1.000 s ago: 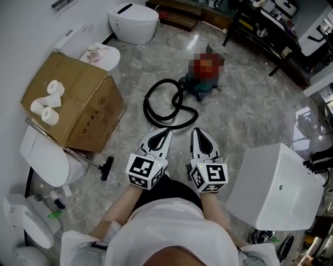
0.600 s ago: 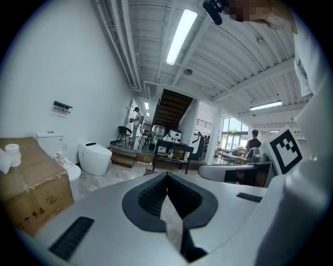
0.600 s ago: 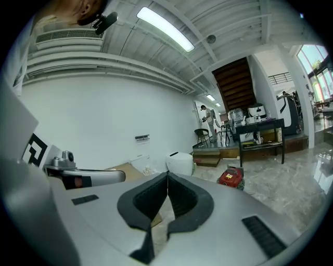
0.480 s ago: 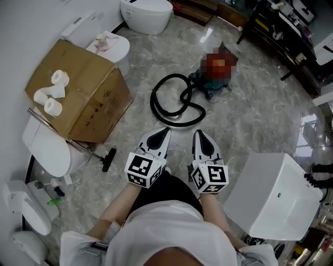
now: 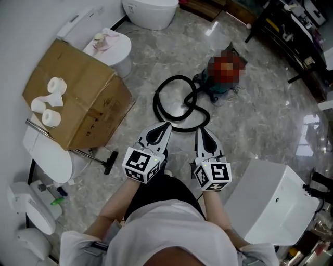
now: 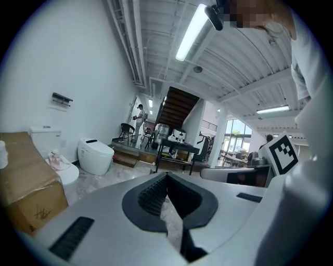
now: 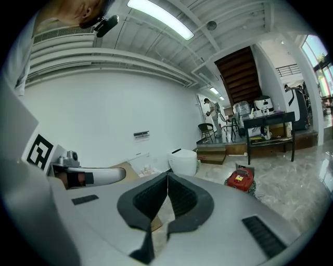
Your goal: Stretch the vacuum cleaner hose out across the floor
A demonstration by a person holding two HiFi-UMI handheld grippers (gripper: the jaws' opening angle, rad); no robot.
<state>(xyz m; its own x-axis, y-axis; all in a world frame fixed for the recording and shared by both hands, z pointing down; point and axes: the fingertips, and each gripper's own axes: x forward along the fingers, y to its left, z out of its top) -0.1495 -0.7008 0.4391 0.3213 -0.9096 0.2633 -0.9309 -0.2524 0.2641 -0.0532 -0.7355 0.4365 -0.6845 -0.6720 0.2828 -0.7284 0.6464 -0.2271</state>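
Observation:
A black vacuum hose [image 5: 177,104] lies coiled in loops on the marble floor, joined to a red and teal vacuum cleaner [image 5: 218,83] whose red body [image 7: 240,178] also shows in the right gripper view. My left gripper [image 5: 167,124] and right gripper [image 5: 197,130] are held side by side above the floor, their tips over the near edge of the hose loop. Both are shut with nothing between the jaws. In the left gripper view the left gripper [image 6: 166,175] has its pads together; the right gripper [image 7: 167,175] looks the same in its own view.
A cardboard box [image 5: 78,96] with toilet paper rolls [image 5: 47,106] stands at the left. Toilets [image 5: 151,11] stand at the back and along the left wall. A metal wand with a black floor nozzle [image 5: 109,162] lies near the box. A white cabinet [image 5: 276,202] is at the right.
Both grippers have moved forward toward the coiled hose, which now lies just under their tips. They stay shut and empty.

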